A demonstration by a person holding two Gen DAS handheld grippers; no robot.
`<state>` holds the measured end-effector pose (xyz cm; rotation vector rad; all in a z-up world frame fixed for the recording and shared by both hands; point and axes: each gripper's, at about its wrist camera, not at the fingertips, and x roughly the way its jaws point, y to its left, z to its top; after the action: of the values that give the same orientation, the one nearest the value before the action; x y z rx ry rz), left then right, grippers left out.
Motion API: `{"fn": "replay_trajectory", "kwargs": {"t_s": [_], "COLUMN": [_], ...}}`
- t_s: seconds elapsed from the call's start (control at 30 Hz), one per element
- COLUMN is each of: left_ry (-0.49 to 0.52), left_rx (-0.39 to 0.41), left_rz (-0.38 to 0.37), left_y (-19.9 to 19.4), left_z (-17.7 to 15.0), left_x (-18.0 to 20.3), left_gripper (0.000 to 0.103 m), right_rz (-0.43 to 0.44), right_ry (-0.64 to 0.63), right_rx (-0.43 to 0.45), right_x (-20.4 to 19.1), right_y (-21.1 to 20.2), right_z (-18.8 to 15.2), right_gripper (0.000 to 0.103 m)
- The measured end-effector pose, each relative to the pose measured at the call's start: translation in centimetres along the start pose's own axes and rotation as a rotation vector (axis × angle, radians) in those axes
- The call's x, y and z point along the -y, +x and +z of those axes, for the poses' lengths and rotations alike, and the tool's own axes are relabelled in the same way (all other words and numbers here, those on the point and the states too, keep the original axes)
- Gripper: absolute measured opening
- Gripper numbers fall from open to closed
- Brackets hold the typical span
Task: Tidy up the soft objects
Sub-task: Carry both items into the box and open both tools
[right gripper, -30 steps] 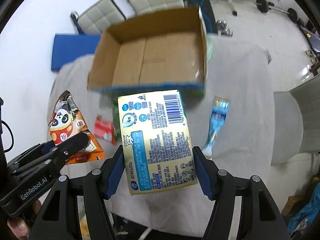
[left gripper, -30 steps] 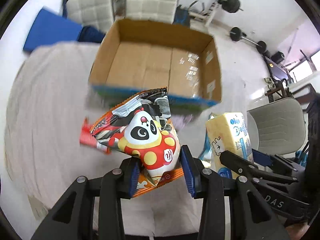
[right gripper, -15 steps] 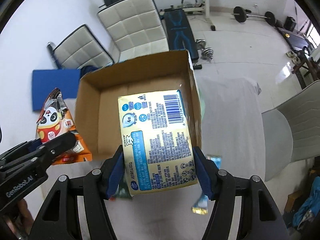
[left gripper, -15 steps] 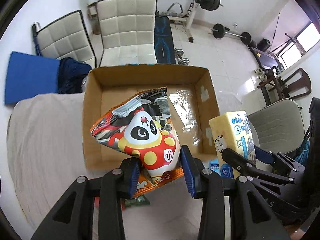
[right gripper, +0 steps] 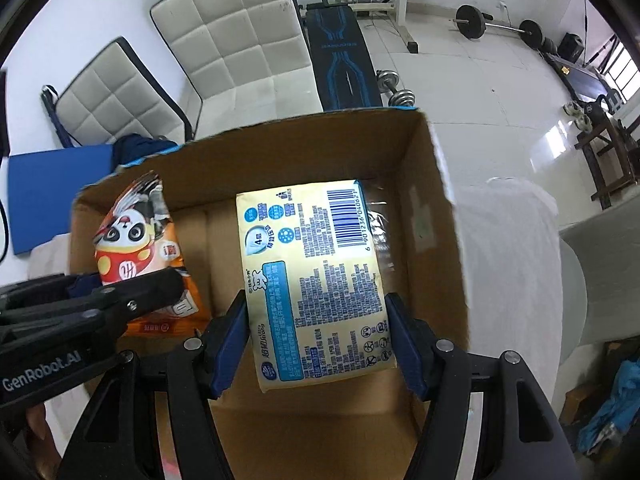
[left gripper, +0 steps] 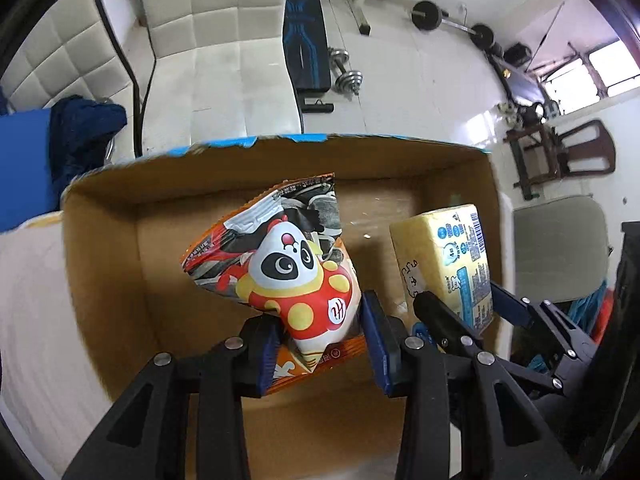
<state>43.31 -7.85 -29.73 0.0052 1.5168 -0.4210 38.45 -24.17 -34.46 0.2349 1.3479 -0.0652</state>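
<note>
My left gripper (left gripper: 320, 336) is shut on an orange snack bag with a panda picture (left gripper: 292, 264), held over the open cardboard box (left gripper: 104, 264). My right gripper (right gripper: 316, 336) is shut on a yellow tissue pack (right gripper: 316, 280), its barcode side up, also inside the box's opening (right gripper: 436, 216). In the left wrist view the tissue pack (left gripper: 452, 264) hangs to the right of the bag, with the right gripper's fingers (left gripper: 440, 316) around it. From the right wrist view the panda bag (right gripper: 136, 248) is at the left.
The box stands on a table under a pale cloth (right gripper: 516, 248). Beyond it are two white padded chairs (right gripper: 236, 40), a blue mat (right gripper: 56, 196), a weight bench (right gripper: 344, 64) and dumbbells (right gripper: 396, 88) on a white tiled floor. A grey chair (left gripper: 560, 248) stands at the right.
Both grippers moved forward and down with their loads, from in front of the box to over its inside. The box now fills the lower half of both views.
</note>
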Motion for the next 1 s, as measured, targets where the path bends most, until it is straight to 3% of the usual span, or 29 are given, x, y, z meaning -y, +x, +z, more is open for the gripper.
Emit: {"fn": "replay_trajectory", "kwargs": {"t_s": [0.2,0.27,0.33,0.4,0.47,0.77,0.83,0.9,0.97,1.0], "left_ry": [0.029,0.016,-0.015,-0.017,-0.006,-0.039,-0.046,-0.051,-0.058,-0.060], "left_rx": [-0.047,-0.065,-0.085,-0.077,-0.063,-0.001,0.010,0.032,0.056,0.069], "left_rz": [-0.013,0.023,0.052,0.056,0.077,0.102,0.118,0.132,0.154,0.165], "left_y": [2.5,3.2,3.7,3.5,3.0,0.0,-0.7,-1.3,-2.1,-2.5], "left_z": [2.0,2.5,2.6,2.4,2.1,-1.0,-2.1,-3.2,-4.6,-5.4], "left_x": [-0.4,-0.7,-1.2,-1.3,-1.2,-2.1,-2.2,-2.3,-2.4,-2.3], "left_gripper": [0.037,0.037,0.038,0.040,0.046,0.046,0.054,0.083,0.096,0.097], "right_rz": [-0.016,-0.018,0.005,0.000,-0.026,-0.042,-0.044,-0.045,-0.046,-0.044], "right_ry": [0.002,-0.004,0.009,0.009,-0.007,-0.009,-0.017,-0.032,-0.044,-0.047], "right_rx": [-0.007,-0.021,-0.046,-0.035,-0.031,-0.037,-0.041,-0.042,-0.036,-0.036], "right_x": [-0.5,-0.7,-0.5,-0.6,-0.7,-0.5,-0.6,-0.6,-0.6,-0.6], "right_y": [3.4,4.5,5.0,5.0,4.6,1.8,1.2,0.5,-0.4,-0.7], "right_z": [1.7,2.2,2.4,2.4,2.3,-0.1,-1.3,-2.5,-4.2,-4.8], "right_gripper": [0.068,0.069,0.077,0.086,0.086,0.086,0.088,0.097,0.102,0.103]}}
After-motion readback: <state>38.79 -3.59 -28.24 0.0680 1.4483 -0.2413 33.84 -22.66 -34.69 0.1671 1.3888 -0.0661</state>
